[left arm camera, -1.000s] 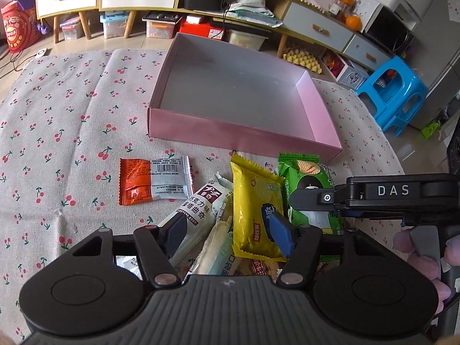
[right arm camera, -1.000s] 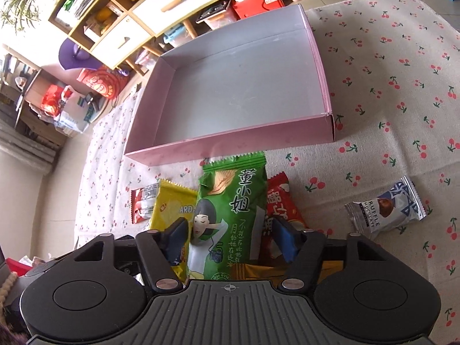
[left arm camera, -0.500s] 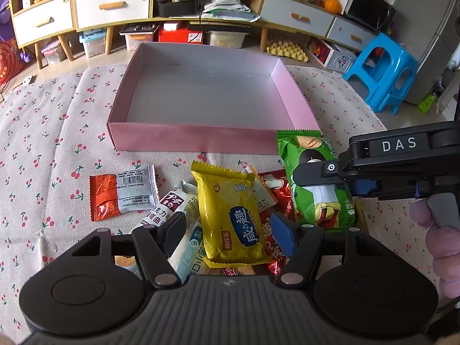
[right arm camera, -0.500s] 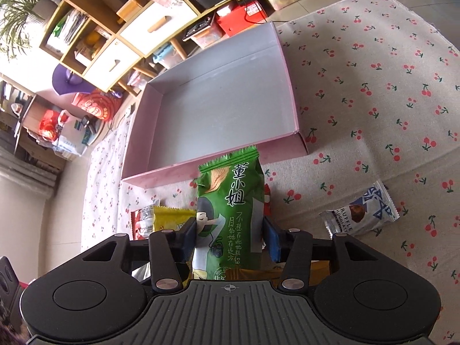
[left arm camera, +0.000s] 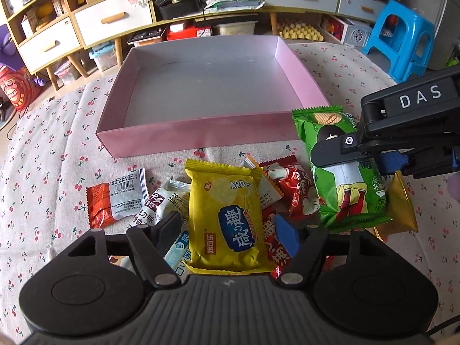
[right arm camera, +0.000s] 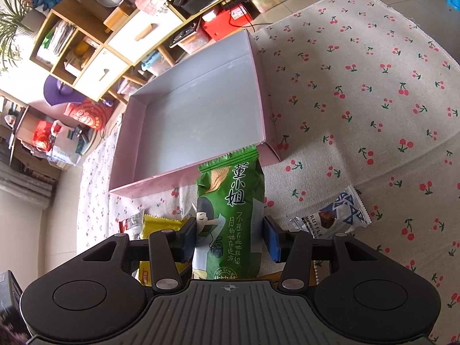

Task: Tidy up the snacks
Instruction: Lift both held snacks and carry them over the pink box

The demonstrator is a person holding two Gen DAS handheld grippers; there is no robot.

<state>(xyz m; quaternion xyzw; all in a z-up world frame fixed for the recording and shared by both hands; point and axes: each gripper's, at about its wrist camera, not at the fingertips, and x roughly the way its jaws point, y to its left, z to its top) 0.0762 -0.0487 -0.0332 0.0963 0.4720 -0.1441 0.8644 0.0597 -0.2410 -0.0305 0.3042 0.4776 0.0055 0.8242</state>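
Note:
An empty pink box [left arm camera: 201, 126] [right arm camera: 267, 100] lies on the cherry-print cloth, beyond a pile of snacks. My right gripper [right arm camera: 230, 238] [left arm camera: 345, 149] is shut on a green chip bag [right arm camera: 230, 195] [left arm camera: 345, 195]. It holds the bag raised above the pile, its top edge near the box's front right corner. My left gripper [left arm camera: 228, 233] hovers open over the pile. Its jaws are closing slightly, with a yellow snack bag [left arm camera: 224, 210] [right arm camera: 161, 224] between them and apart from the pads.
Red packets [left arm camera: 293, 189], a white cookie packet [left arm camera: 161, 204], an orange-and-white sachet [left arm camera: 115, 201] and a gold bag [left arm camera: 399, 210] lie around the yellow bag. A blue-white truffle packet [right arm camera: 330, 215] lies alone to the right. A blue stool [left arm camera: 399, 37] and cabinets stand behind.
My right gripper closed on the green bag and lifted it toward the box's front right corner. My left gripper shifted right from the white packet, so the yellow bag now lies between its fingers.

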